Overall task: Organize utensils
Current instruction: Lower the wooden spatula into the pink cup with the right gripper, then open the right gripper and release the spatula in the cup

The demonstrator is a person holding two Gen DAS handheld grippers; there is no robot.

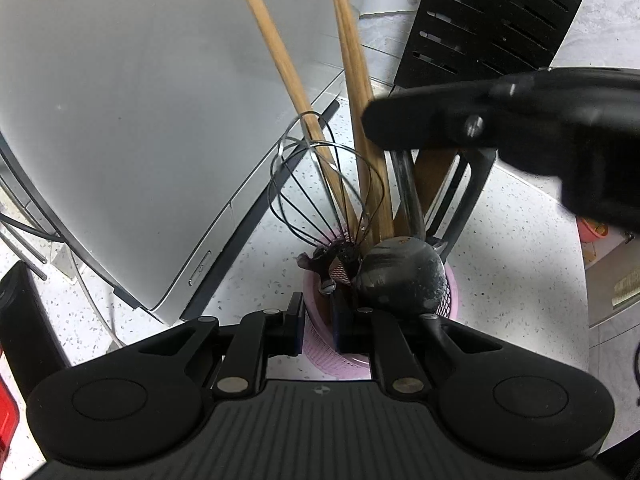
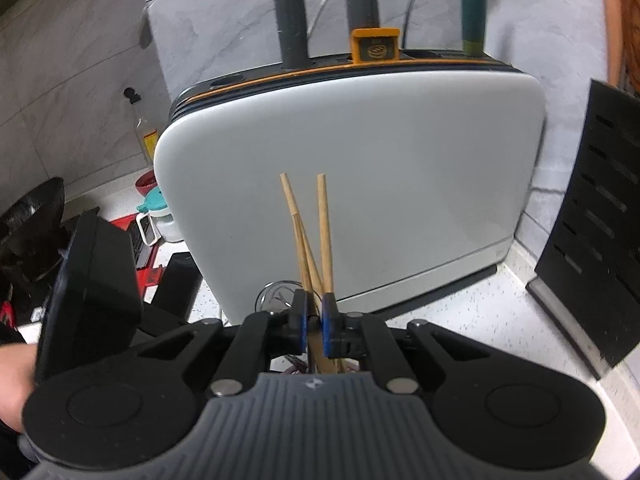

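A pink mesh utensil holder [image 1: 450, 296] stands on the speckled counter. It holds wooden chopsticks [image 1: 352, 80], a wire whisk [image 1: 320, 188], a black ladle [image 1: 404, 276] and a black slotted spatula [image 1: 488, 24]. My left gripper [image 1: 316, 320] is shut on the holder's rim, one finger inside and one outside. My right gripper [image 2: 315, 320] is shut on the wooden chopsticks [image 2: 324, 236], which stick up in front of it; it shows in the left wrist view [image 1: 500, 120] above the holder.
A large white-and-grey knife and utensil block [image 2: 360, 184] with coloured handles stands close behind the holder. A black slotted knife block [image 2: 600, 220] is at the right. Red and black items [image 2: 148, 252] and a bottle [image 2: 144, 132] sit at the left.
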